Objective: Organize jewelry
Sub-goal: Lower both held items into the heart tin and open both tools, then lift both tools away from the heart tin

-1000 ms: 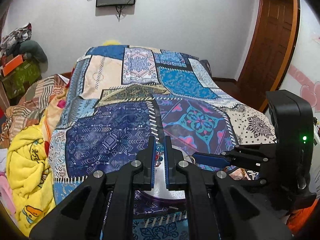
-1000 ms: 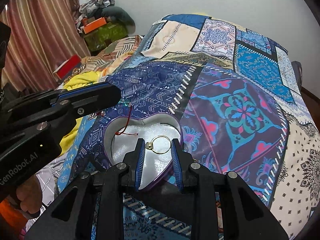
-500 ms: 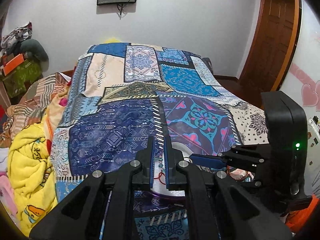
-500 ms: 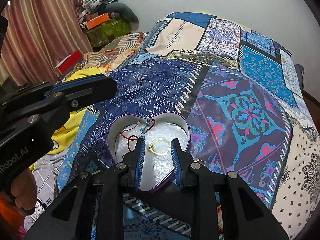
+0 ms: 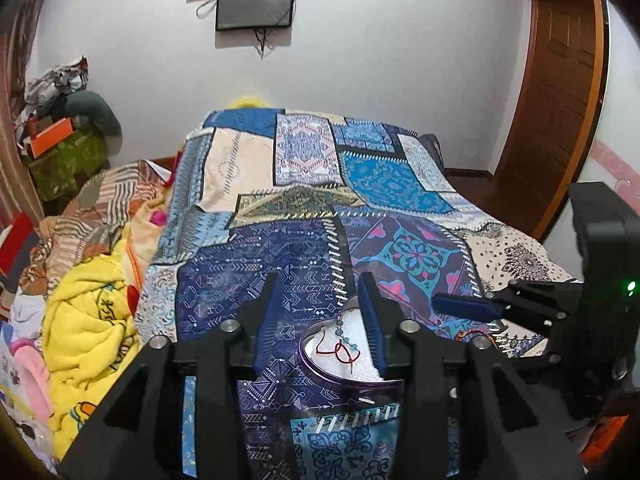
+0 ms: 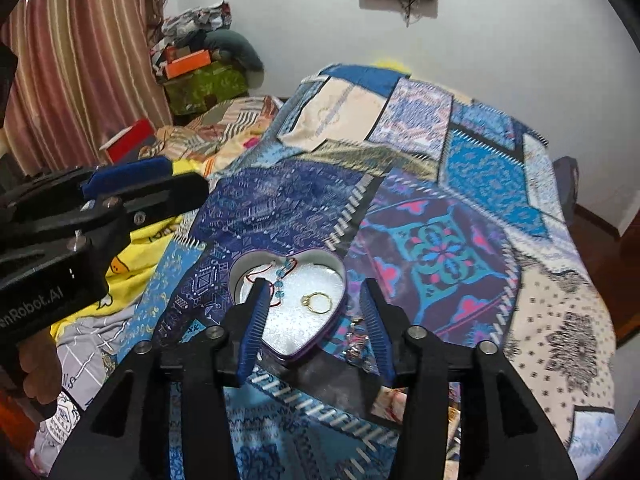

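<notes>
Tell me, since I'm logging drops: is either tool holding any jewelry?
Nothing is held. Both tools' jaws have just opened; the beaded red-cord bracelet and gold ring lie in the heart-shaped tin.

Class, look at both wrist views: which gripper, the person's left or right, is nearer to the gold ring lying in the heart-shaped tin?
Right. The right gripper, open, hangs just above the gold ring in the heart-shaped tin. The left gripper, also open, is off to the tin's left side.
</notes>
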{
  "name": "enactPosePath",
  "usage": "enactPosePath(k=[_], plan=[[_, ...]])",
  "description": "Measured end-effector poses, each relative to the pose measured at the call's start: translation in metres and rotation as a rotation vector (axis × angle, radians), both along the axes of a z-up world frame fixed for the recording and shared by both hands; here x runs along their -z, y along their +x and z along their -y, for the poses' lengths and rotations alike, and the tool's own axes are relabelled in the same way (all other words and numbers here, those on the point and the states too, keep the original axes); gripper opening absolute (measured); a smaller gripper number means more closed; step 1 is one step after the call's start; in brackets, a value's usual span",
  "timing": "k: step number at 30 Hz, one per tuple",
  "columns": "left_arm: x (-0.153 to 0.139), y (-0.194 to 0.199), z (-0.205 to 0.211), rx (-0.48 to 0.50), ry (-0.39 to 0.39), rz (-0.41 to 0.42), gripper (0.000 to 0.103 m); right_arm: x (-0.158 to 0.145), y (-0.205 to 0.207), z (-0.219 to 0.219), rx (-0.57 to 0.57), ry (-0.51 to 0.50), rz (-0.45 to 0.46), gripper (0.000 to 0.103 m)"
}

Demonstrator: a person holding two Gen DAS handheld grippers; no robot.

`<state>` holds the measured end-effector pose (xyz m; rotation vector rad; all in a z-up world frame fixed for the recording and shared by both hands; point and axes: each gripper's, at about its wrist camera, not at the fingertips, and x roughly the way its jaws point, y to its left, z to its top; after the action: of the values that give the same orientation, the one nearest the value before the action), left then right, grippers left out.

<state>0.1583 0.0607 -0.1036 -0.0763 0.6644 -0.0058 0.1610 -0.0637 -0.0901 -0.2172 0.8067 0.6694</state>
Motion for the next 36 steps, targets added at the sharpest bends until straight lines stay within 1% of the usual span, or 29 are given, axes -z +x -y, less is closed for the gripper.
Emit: enactPosePath(k=[3, 7, 15, 19, 26, 28, 32, 36], plan=[[-0.009, -0.008, 0.007, 0.010, 0.008, 0.012, 0.042, -0.011, -0.006, 0.011, 0.025, 0.012, 0.023, 0.046], [-0.019, -0.020, 0.018, 0.023, 0.033, 0.031, 0.049, -0.021, -0.012, 0.028, 0.059, 0.029, 0.042, 0.047], [-0.029, -0.040, 0.039, 0.055, 0.031, 0.042, 0.051, -0.031, -0.022, 0.073, 0.153, 0.043, 0.064, 0.049], [-0.026, -0.042, 0.050, 0.073, 0.021, 0.025, 0.052, -0.032, -0.023, 0.100, 0.217, 0.041, 0.069, 0.053], [-0.007, -0.037, 0.077, 0.128, 0.006, -0.043, 0.052, -0.023, -0.021, 0.135, 0.297, 0.021, 0.039, 0.055], [0.002, -0.035, 0.084, 0.145, -0.002, -0.067, 0.052, -0.015, -0.019, 0.142, 0.309, 0.008, 0.023, 0.055], [0.025, -0.028, 0.096, 0.179, -0.045, -0.139, 0.052, 0.001, -0.017, 0.151, 0.322, -0.010, -0.019, 0.055], [0.046, -0.021, 0.107, 0.199, -0.060, -0.202, 0.052, 0.019, -0.013, 0.157, 0.325, -0.021, -0.081, 0.055]])
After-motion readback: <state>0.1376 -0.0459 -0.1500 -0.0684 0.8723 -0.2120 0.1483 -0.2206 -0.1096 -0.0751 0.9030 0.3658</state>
